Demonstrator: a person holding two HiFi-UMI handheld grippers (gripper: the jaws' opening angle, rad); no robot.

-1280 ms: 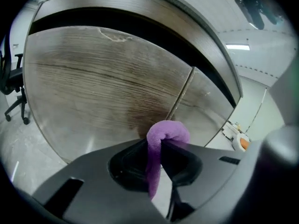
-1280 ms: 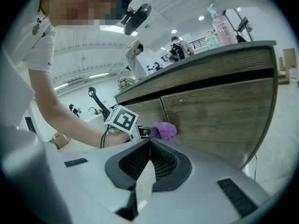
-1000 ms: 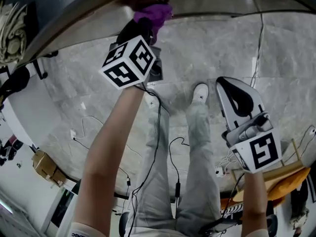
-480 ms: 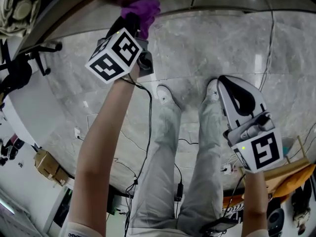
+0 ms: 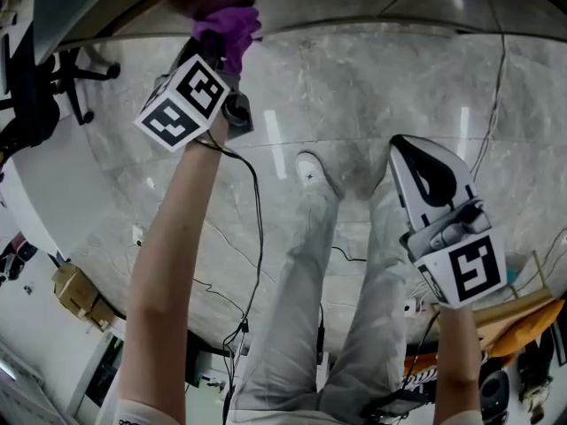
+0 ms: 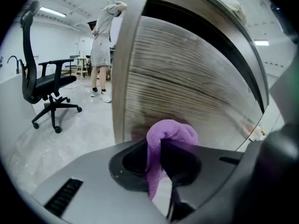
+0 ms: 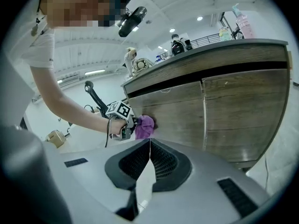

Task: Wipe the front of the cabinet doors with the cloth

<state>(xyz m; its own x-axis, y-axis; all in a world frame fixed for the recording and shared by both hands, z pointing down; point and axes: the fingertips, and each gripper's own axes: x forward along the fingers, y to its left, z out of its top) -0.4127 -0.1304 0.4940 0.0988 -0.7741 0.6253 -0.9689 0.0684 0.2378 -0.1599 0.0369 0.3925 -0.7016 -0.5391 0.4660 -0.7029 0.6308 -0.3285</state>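
Head view: the cloth, pinched in the left gripper jaws, is swept further left along the cabinet door, wiping under way; the right gripper jaws are pressed together, empty.

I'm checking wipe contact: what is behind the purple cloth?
The wood-grain cabinet door, with the cloth, clamped in the left gripper, bunched against it. The patch directly behind it is covered.

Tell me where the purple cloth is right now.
The purple cloth is clamped in the left gripper, at the head view's upper left, pressed against the wooden cabinet door near its left edge.
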